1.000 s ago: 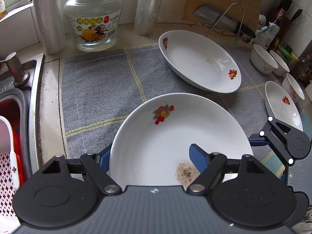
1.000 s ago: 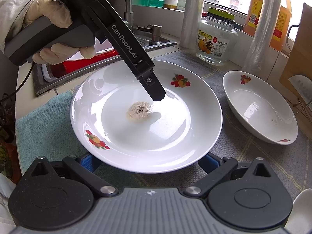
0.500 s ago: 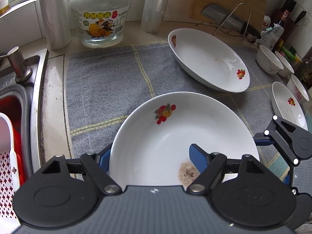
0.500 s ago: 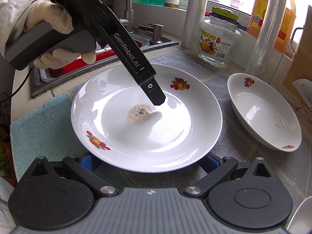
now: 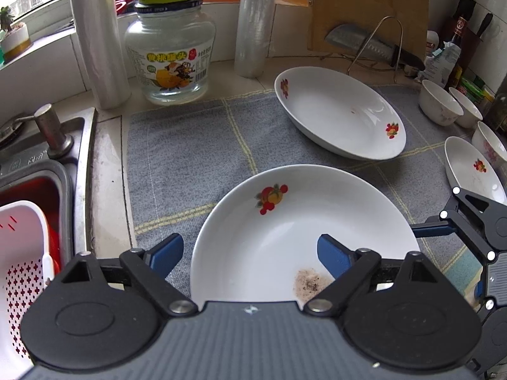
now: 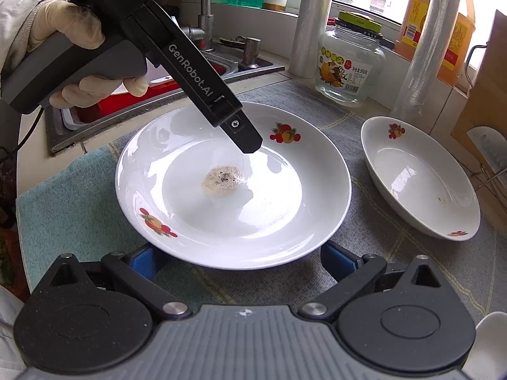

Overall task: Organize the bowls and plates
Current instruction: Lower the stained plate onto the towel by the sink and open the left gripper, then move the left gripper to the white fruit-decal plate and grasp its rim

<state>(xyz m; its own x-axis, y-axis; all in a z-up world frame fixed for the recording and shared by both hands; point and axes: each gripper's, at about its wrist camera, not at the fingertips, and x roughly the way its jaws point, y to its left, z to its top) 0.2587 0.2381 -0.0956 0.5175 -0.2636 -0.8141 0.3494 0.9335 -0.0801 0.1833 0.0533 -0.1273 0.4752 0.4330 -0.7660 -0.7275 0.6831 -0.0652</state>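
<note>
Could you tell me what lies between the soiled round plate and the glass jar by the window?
Only bare grey checked cloth, then pale countertop, separates the plate from the jar; the left wrist view shows it.

the near plate (image 5: 285, 231) lies on the cloth (image 5: 190, 152), between the sink (image 5: 38, 171) on its left and a row of small bowls (image 5: 439, 103) at the far right. behind it and to the right, apart from it, lies the second plate (image 5: 339, 117), also on the cloth. behind the cloth, a jar (image 5: 169, 50) stands between two upright rolls (image 5: 255, 22). a cutting board (image 5: 364, 9) leans at the back right, with a knife (image 5: 374, 47) in a wire rack before it. a basket (image 5: 22, 253) sits in the sink.
</note>
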